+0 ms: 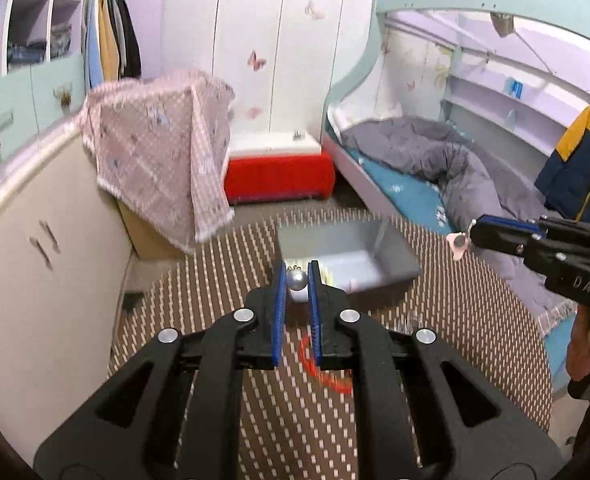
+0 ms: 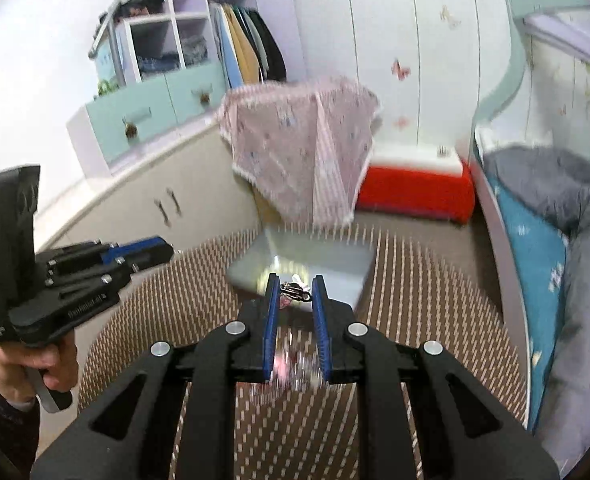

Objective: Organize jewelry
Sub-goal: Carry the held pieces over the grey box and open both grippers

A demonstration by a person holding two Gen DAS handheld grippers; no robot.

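My left gripper (image 1: 297,280) is shut on a pearl ornament (image 1: 297,285), held above the round patterned table (image 1: 223,292), just in front of the open grey box (image 1: 351,254). My right gripper (image 2: 295,289) is shut on a dark metal hair clip with a pink charm (image 2: 295,291), held above the same grey box (image 2: 307,258). The right gripper also shows in the left wrist view (image 1: 473,234) with the pink charm (image 1: 457,243) dangling at its tip. A red hair band (image 1: 319,368) lies on the table under my left gripper.
More small jewelry pieces (image 2: 295,368) lie blurred on the table under my right gripper. A cloth-covered box (image 1: 163,160), a red and white chest (image 1: 279,172), cabinets (image 1: 35,264) and a bed (image 1: 455,176) surround the table.
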